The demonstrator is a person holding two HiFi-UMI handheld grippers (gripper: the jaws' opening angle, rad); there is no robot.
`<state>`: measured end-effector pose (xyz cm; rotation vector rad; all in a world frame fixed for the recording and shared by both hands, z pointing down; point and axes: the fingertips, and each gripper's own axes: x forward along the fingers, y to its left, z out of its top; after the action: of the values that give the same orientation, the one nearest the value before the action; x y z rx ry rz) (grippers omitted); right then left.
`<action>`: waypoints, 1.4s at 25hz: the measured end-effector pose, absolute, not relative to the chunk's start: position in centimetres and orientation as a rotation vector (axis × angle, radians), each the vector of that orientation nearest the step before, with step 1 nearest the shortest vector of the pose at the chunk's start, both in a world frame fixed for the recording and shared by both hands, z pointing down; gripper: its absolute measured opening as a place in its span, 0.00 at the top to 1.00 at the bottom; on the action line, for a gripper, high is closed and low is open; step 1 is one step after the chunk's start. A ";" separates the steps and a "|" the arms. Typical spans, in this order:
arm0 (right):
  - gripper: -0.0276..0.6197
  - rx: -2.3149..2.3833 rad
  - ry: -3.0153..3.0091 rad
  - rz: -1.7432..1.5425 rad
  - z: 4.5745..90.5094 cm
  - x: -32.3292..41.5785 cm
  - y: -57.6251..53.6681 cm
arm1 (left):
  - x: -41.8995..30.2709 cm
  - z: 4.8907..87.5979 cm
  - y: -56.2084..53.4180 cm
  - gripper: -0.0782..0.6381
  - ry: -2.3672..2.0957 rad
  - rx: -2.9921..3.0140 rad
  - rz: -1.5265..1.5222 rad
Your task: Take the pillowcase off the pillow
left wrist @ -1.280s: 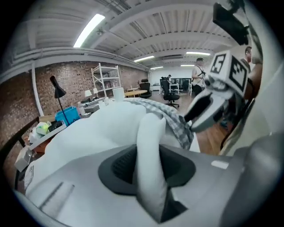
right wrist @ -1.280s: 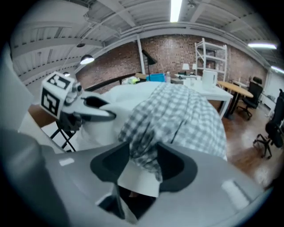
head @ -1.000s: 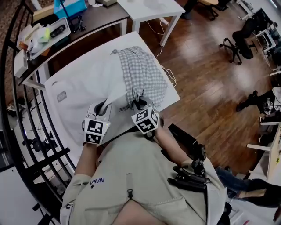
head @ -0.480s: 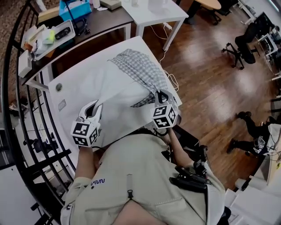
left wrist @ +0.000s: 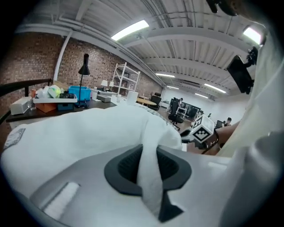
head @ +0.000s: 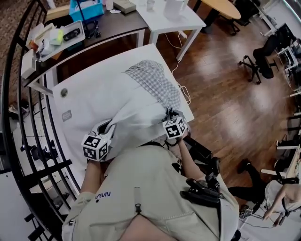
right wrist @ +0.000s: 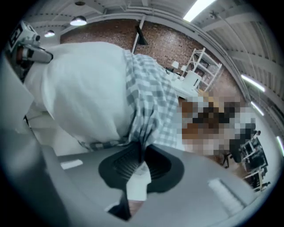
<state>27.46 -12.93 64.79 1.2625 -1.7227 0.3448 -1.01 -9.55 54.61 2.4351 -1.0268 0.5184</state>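
Pillowcase (head: 157, 82), grey-and-white checked, gathered over the far end of a white pillow (head: 134, 110), with a strip of it running down the pillow's right edge toward the person. Most of the pillow's near part is bare. The pillow lies lengthwise on a white bench (head: 77, 96), its near end held between the two claws at the bench's near edge.

Left claw (left wrist: 148, 166): closed on a fold of the pillow's white fabric, which stands up between the ribbed pads.

Right claw (right wrist: 140, 164): a pinch of the checked pillowcase sits between the pads, with a white tag (right wrist: 137, 184) hanging just below it. The pads press on the cloth, and the jaws are beginning to part. The cloth is drawn into taut pleats from the claw up to the pillow.

In the head view the left claw is at the pillow's near left corner and the right claw at its near right corner, well apart.

Surroundings: a dark desk beyond the bench carrying a blue box (head: 87, 8); a black railing (head: 19, 122) to the left; a wooden floor (head: 221, 94) to the right, with an office chair (head: 258, 56).
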 end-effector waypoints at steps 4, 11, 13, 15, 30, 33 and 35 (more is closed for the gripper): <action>0.82 1.255 -1.844 0.565 63.5 28.1 -11.6 | 1.9 50.9 -7.5 0.63 -0.880 2.629 0.546; 0.81 1.321 -2.103 0.549 55.2 27.0 -13.2 | 2.3 42.0 -15.4 0.55 -1.115 2.791 0.301; 0.81 1.323 -2.150 0.496 53.5 25.9 -14.1 | 1.6 42.0 -19.2 0.51 -1.221 2.758 0.296; 0.81 1.320 -2.191 0.458 52.3 25.0 -14.9 | 1.3 42.6 -22.7 0.48 -1.311 2.732 0.347; 0.81 1.244 -2.356 0.235 46.5 18.9 -23.0 | 5.8 55.8 -20.3 0.78 -0.990 2.583 0.974; 0.75 1.236 -2.325 0.169 46.4 17.0 -25.8 | 6.3 55.3 -17.8 0.81 -0.978 2.645 0.926; 0.65 1.230 -2.277 0.108 47.0 15.6 -27.4 | 6.4 55.2 -16.4 0.81 -0.980 2.681 0.885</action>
<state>15.57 -27.37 46.96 1.2303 -2.2773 0.1084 6.44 -16.35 55.16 2.6806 -0.9795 0.8845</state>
